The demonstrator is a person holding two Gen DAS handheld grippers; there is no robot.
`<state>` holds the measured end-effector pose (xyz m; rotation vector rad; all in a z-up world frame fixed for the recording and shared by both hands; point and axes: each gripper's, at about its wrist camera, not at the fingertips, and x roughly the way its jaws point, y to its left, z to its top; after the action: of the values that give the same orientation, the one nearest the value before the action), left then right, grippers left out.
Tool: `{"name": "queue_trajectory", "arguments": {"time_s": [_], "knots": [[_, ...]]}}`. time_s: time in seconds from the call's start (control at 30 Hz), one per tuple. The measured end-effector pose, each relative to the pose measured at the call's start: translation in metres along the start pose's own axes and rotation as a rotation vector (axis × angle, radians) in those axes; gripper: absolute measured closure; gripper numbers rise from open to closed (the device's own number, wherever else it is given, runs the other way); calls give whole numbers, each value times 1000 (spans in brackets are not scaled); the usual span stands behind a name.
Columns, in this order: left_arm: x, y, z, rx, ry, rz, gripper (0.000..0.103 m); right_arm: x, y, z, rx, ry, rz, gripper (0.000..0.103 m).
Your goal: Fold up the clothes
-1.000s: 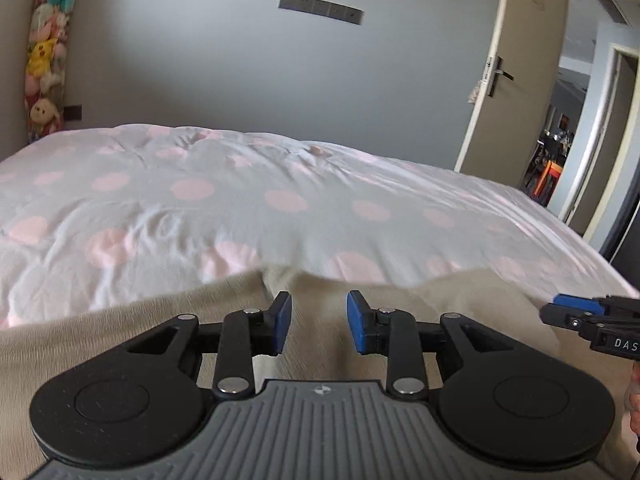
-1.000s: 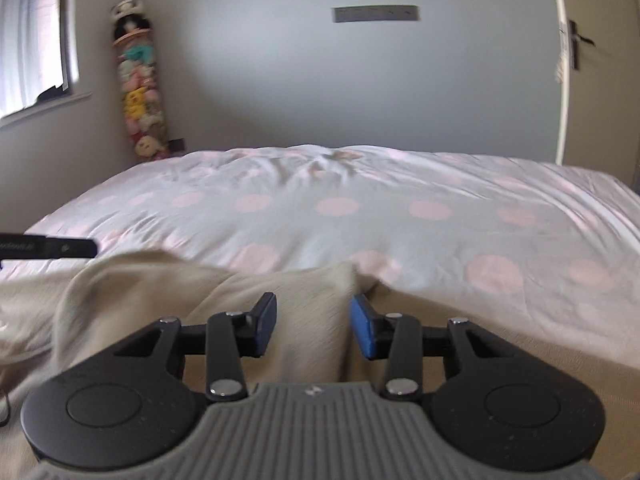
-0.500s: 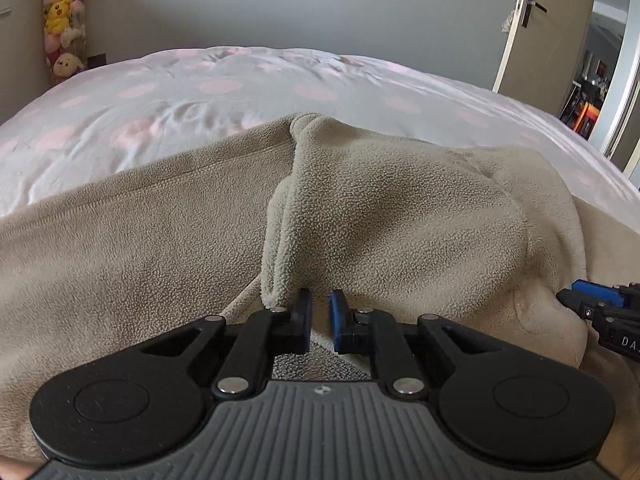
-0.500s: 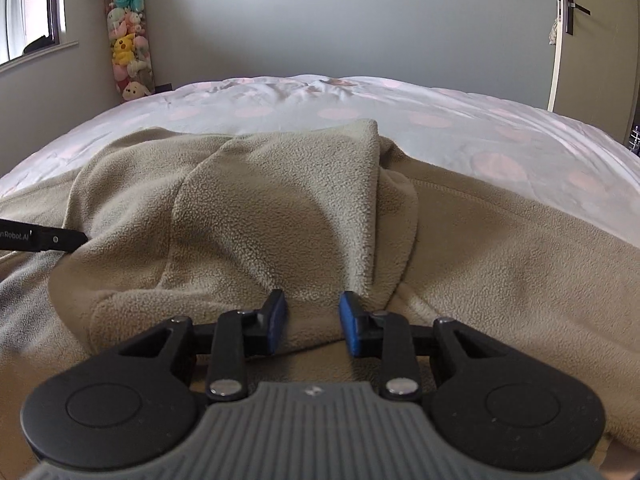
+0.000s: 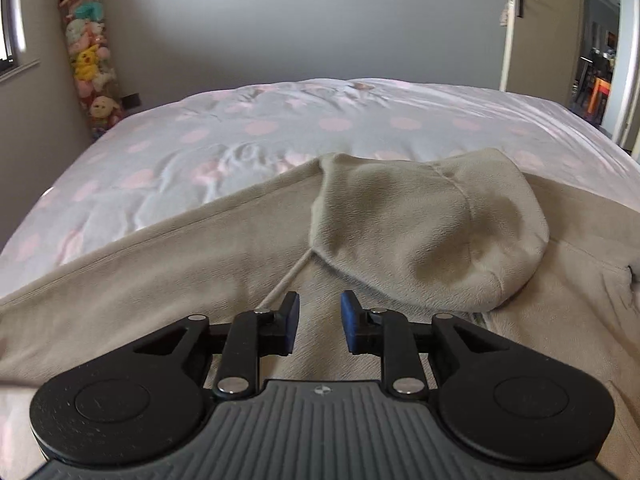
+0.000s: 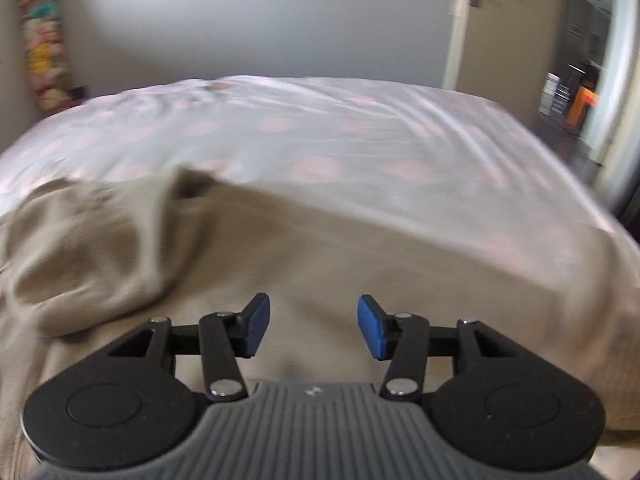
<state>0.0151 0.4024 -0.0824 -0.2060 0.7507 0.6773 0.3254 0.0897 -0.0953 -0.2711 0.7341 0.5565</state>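
A beige fleece hoodie (image 5: 200, 264) lies spread on the bed, its hood (image 5: 432, 232) folded down over the body. My left gripper (image 5: 319, 322) hovers just above the fabric in front of the hood; its jaws are opening and nothing is between them. In the right wrist view the same hoodie (image 6: 360, 248) is blurred by motion, with the hood (image 6: 92, 240) bunched at the left. My right gripper (image 6: 310, 326) is over the flat fleece, its jaws opening wide with nothing between them.
The bed (image 5: 280, 128) has a pale cover with pink dots and stretches to the far wall. A column of plush toys (image 5: 90, 52) stands in the left corner. An open door (image 5: 524, 20) and a hallway are at the right.
Both grippers pulled back and rose from the hood after laying it down. The left jaws closed tight, then parted; the right jaws spread wide. The right view swung rightward.
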Motion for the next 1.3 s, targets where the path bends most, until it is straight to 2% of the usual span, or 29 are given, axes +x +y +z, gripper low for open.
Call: {"name": "queue_trajectory", "arguments": {"time_s": [0.03,0.07,0.17,0.3,0.53,0.7,0.73,0.77,0.83,0.9,1.0,1.1,1.2,1.3], "knots": [[1,1,0,-8,13,5,80,-2,-20,10,25,19,-52,37],[5,2,1,-15,32,3,80,-1,-39,20,51,43,-104,35],[19,-1,0,8,60,-16,80,8,-94,44,138,116,-230,34],[38,-5,-7,94,94,26,80,32,-139,58,168,197,-378,34],[61,9,-20,95,162,41,80,93,-180,61,284,294,-462,33],[65,12,-19,82,154,53,79,125,-189,57,274,328,-533,32],[66,12,-18,78,152,52,79,126,-191,56,278,326,-535,34],[67,13,-17,74,151,52,78,125,-194,55,288,320,-528,38],[70,12,-17,69,151,48,78,122,-198,54,307,309,-513,59],[74,9,-17,75,157,36,78,107,-196,60,312,272,-503,64],[74,7,-18,86,152,19,78,81,-190,72,315,202,-492,66],[68,10,-17,73,133,5,78,43,-175,97,314,93,-455,67],[57,19,-12,23,99,-13,78,-2,-146,130,306,-36,-391,67],[48,27,-9,-5,68,-21,78,-42,-96,159,257,-149,-317,67]]}}
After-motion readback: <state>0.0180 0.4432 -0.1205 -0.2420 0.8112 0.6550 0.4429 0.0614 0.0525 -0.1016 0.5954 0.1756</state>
